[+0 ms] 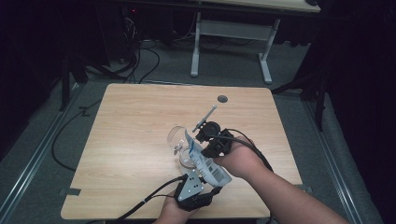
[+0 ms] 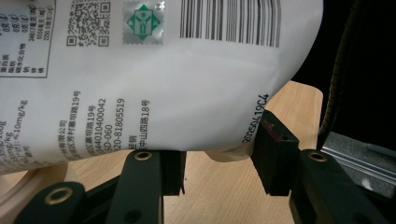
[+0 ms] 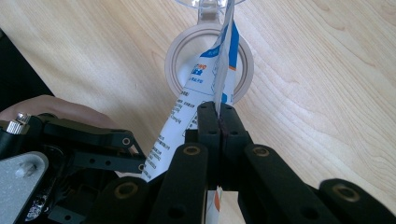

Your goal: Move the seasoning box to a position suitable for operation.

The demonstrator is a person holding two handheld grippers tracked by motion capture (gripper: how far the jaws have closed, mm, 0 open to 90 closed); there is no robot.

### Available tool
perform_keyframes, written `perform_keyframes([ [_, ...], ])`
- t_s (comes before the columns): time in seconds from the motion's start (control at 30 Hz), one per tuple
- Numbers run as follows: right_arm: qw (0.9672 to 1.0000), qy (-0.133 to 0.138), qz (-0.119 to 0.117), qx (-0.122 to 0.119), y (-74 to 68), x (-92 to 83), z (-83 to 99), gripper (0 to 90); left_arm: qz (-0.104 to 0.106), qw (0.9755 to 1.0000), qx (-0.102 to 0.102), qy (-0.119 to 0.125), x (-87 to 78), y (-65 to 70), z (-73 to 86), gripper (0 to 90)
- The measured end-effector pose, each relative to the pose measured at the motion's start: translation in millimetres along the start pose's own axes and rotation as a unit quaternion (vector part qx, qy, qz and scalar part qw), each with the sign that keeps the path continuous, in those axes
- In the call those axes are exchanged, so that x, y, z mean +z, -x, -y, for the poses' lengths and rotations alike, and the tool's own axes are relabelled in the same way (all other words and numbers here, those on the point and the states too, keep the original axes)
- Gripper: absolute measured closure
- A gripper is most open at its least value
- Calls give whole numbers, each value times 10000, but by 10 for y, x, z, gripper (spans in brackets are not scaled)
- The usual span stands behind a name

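A white printed pouch with blue marks and a barcode hangs tilted over a round beige-rimmed jar on the wooden table. The jar's clear lid stands flipped open behind it. My right gripper is shut on the pouch's thin side edge; in the right gripper view its pads pinch the pouch above the jar mouth. My left gripper holds the pouch's lower end from the near side. In the left gripper view its jaws stand wide with the bulging pouch between both pads.
A small grey round cap sits in the tabletop near its far edge. Beyond the table stands a white desk frame, and cables lie on the dark floor at the far left. My left gripper's body lies close beside the right one.
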State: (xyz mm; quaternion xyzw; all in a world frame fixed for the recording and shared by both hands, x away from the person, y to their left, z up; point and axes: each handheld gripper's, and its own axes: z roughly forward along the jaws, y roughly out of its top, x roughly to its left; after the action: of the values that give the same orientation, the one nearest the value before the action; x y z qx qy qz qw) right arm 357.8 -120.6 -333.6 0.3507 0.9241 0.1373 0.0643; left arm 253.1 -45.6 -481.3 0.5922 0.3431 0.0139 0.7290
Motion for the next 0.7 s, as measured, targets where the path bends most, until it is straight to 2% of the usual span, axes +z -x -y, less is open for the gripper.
perform_keyframes([
  [0.7, 10000, 47, 29, -26, -4, -19, 11, 900, 27, 10000, 30, 16, 8, 25, -15, 591],
])
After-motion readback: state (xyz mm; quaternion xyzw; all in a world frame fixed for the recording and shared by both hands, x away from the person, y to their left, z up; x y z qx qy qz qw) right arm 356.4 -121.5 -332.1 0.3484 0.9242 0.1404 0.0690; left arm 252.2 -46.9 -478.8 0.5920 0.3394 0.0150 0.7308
